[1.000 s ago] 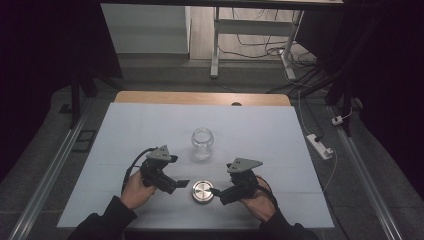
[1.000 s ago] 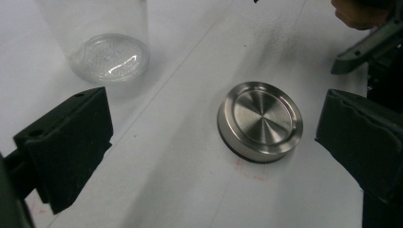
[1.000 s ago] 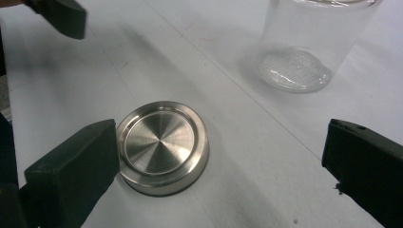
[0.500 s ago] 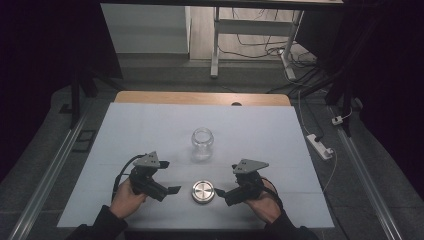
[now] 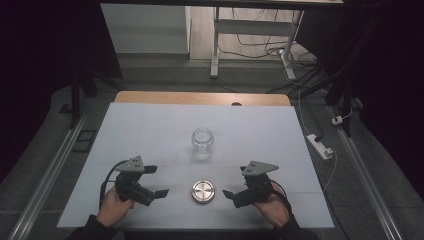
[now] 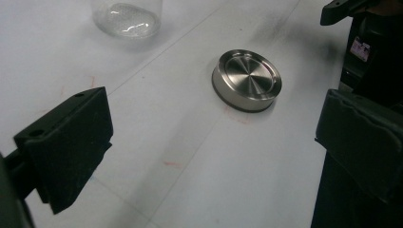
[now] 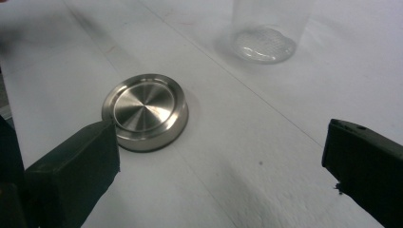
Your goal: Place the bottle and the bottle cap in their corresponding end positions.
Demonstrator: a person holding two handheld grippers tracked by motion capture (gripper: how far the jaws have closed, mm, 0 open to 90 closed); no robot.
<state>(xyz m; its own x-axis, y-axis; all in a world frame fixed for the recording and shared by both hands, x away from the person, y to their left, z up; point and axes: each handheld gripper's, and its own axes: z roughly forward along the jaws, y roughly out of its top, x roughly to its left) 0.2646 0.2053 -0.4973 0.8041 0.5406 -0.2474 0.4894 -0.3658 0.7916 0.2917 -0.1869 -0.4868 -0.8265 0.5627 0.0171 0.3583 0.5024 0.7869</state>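
On white bench (image 5: 150, 125): both grippers (image 5: 159, 192) (image 5: 229, 194) wide, empty, drawn back nearward from metal lid (image 5: 203, 192); glass jar (image 5: 202, 143) uncapped.

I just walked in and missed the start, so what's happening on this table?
A person holds a gripper in each hand at a white table. The left gripper and right gripper sit open on either side of a round metal lid, touching nothing. The lid lies flat on the table. An open glass jar stands upright just beyond it, apart from the lid.
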